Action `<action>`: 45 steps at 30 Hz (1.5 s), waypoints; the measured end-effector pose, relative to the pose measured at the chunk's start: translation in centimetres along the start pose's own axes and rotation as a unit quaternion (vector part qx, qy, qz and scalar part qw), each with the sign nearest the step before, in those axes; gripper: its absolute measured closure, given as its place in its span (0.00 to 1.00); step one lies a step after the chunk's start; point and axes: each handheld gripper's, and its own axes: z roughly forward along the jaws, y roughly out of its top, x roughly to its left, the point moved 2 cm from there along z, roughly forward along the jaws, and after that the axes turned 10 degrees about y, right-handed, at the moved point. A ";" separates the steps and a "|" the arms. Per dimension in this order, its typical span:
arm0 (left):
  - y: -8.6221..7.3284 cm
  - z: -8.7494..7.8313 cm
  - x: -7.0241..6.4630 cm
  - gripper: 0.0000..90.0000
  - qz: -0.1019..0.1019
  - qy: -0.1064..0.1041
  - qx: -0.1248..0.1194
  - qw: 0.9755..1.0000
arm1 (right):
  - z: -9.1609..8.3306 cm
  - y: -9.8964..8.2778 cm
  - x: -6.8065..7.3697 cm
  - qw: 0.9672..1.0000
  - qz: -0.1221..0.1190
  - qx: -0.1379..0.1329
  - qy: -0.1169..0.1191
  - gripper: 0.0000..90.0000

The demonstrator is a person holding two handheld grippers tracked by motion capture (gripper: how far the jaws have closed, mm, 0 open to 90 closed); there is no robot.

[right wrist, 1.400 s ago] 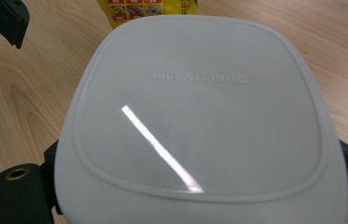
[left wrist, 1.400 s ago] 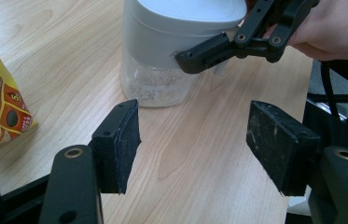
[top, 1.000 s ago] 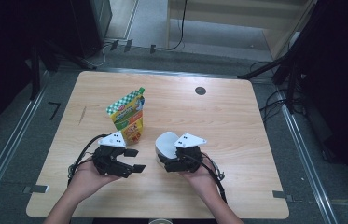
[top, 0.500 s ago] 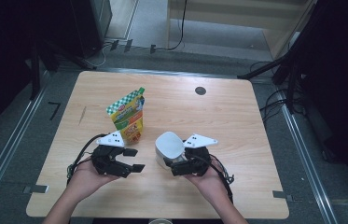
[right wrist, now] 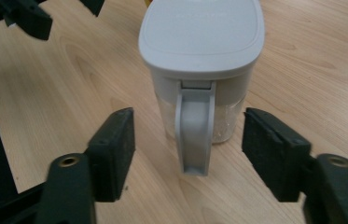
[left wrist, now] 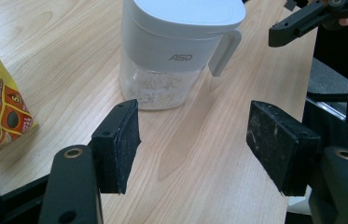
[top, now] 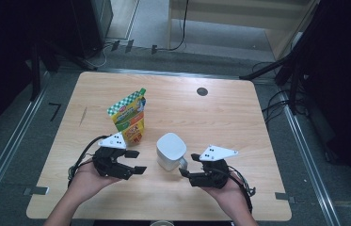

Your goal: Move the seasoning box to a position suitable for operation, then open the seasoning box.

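Observation:
A white lidded jug with pale grains in its clear base stands at the table's front middle, its handle turned toward my right gripper. In the right gripper view the handle rises just ahead between the open jaws of that gripper. Those jaws have just been closing, and the pads touch nothing. My left gripper sits open to the jug's left. In the left gripper view its jaws frame bare wood short of the jug. A yellow and green snack pouch stands upright behind the left gripper.
The wooden table has a small black round hole near its far edge. Cables and dark stands crowd the floor at the right. Metal rails run along both sides of the table.
My right gripper has drawn back to the right, away from the jug, and its jaws stand narrower. The jug's lid now shows whole. The left gripper has stayed put.

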 end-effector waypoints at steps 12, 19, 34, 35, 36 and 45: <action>-0.1 0.3 -0.1 0.39 0.003 -0.004 0.000 1.000 | 0.2 -0.3 0.9 0.999 -0.002 -0.008 0.040 0.95; 0.0 0.5 0.0 0.39 0.002 -0.002 0.000 1.000 | 1.3 -0.5 1.0 0.998 0.000 0.003 0.056 1.00; 0.2 1.0 -0.2 0.39 0.007 -0.006 0.003 1.000 | 3.1 -1.2 -0.2 0.999 0.010 0.026 0.037 1.00; 0.2 1.1 -0.2 0.39 0.009 -0.006 0.002 1.000 | 3.0 -1.3 -0.3 0.999 0.013 0.026 0.035 1.00; 0.2 1.1 -0.2 0.39 0.009 -0.006 0.002 1.000 | 2.9 -1.3 -0.5 0.999 0.014 0.025 0.034 1.00; 0.7 1.7 -0.4 0.38 0.019 -0.010 0.003 1.000 | 1.9 -1.7 -2.7 0.999 0.047 0.015 0.015 1.00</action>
